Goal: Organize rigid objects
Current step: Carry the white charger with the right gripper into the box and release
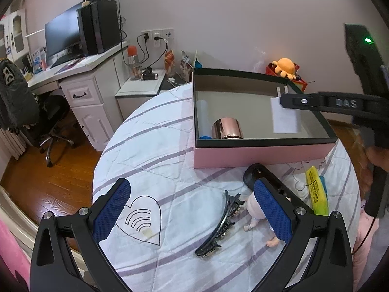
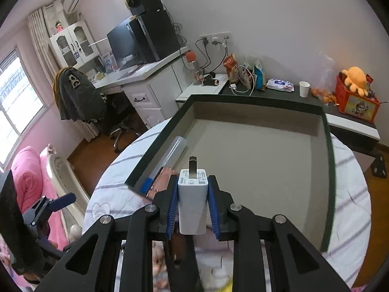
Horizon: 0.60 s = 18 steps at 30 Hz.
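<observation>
— Tongs on the right [image 2: 192, 209]?
— Clamped on a white charger [image 2: 192, 205], held over the pink box [image 1: 262, 153].
— Left tongs [image 1: 192, 209]?
— Wide apart, holding nothing, above a hair clip [image 1: 220, 226] on the bed

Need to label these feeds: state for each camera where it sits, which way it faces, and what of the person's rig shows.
Left wrist: on the open left gripper, angled down at the quilt, hair clip, doll and pink box; the right gripper reaches in holding the white charger.
Right wrist: on the right gripper, angled down into the box, pads clamping the charger.
Shared: box, charger, rose-gold cylinder, desk.
</observation>
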Available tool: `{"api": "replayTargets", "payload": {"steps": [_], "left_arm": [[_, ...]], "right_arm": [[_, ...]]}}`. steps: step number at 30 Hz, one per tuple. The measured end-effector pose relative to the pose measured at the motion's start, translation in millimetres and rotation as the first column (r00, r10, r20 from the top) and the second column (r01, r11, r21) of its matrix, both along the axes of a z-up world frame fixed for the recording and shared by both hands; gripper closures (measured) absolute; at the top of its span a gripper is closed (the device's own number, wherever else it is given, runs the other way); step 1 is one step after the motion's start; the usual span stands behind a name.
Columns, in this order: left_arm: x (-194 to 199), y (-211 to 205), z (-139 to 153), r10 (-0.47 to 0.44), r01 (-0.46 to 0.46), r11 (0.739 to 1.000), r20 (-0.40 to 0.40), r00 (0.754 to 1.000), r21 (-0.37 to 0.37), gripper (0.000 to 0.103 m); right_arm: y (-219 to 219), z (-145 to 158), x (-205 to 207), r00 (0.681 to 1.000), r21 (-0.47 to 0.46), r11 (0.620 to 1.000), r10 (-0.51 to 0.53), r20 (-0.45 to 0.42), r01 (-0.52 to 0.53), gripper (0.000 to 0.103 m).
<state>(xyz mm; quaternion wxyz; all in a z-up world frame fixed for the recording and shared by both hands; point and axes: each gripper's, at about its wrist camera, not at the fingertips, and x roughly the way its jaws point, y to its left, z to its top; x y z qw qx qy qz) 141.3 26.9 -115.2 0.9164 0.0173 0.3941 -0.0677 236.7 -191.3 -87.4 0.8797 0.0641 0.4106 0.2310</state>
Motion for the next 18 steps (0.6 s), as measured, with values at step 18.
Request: {"api": "replayTargets", "payload": {"steps": [18], "left_arm": [[18.4, -19.3, -15.0, -0.059, 0.059, 0.998, -0.042, 0.997, 0.001, 0.0]], "right_arm": [[-6.3, -77.9, 69.8, 0.956, 0.16, 0.987, 0.067, -0.284, -0.022, 0.068]]}}
